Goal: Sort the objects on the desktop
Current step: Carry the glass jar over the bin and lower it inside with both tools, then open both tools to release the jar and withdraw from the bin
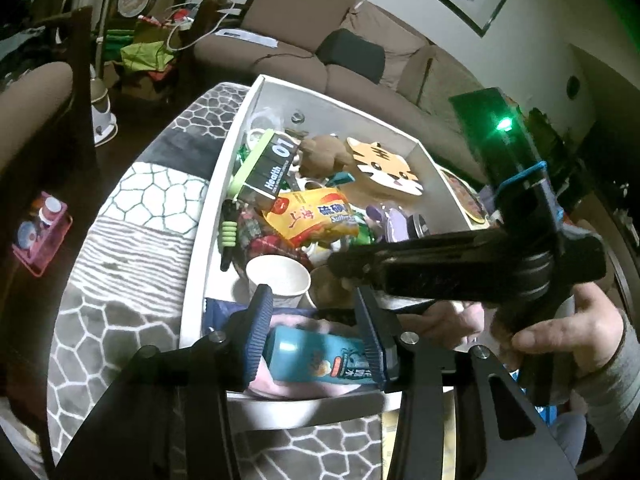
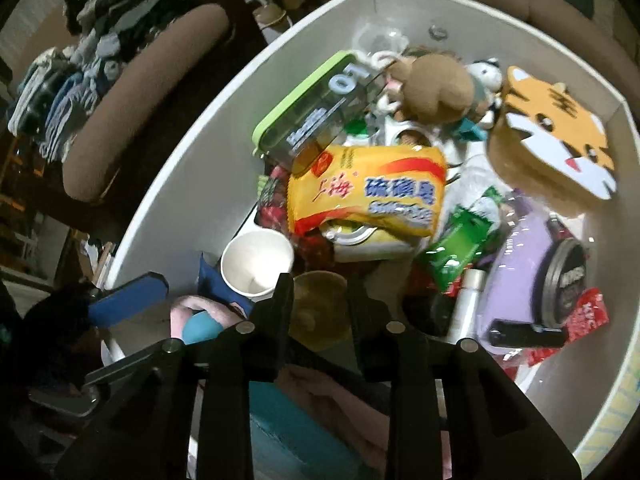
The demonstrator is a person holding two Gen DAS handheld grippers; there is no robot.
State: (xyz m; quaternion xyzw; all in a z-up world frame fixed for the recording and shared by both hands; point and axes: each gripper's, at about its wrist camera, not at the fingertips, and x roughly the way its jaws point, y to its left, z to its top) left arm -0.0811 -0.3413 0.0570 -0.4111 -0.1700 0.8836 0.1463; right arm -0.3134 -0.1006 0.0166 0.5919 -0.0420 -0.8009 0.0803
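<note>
A white box (image 1: 218, 208) (image 2: 180, 184) on the table holds the sorted clutter. At its near end a teal bottle (image 1: 316, 360) (image 2: 200, 326) lies on its side on a pink cloth (image 1: 280, 388). My left gripper (image 1: 316, 336) straddles it, its blue pads (image 1: 258, 332) at the bottle's two ends, jaws open. My right gripper (image 2: 320, 296) (image 1: 340, 268) points steeply down into the box beside a white paper cup (image 2: 256, 266) (image 1: 278, 280). Its black fingers stand slightly apart over a brown cup (image 2: 320, 312) and hold nothing I can see.
Piled in the box are a yellow packet (image 2: 368, 196), a green-lidded container (image 2: 316, 104), a brown plush (image 2: 436, 88), a tiger-face pad (image 2: 556, 128) and a purple case (image 2: 520, 280). A hand (image 1: 560, 332) holds the right gripper. A patterned cloth (image 1: 132, 240) covers the table; a sofa (image 1: 320, 40) stands behind.
</note>
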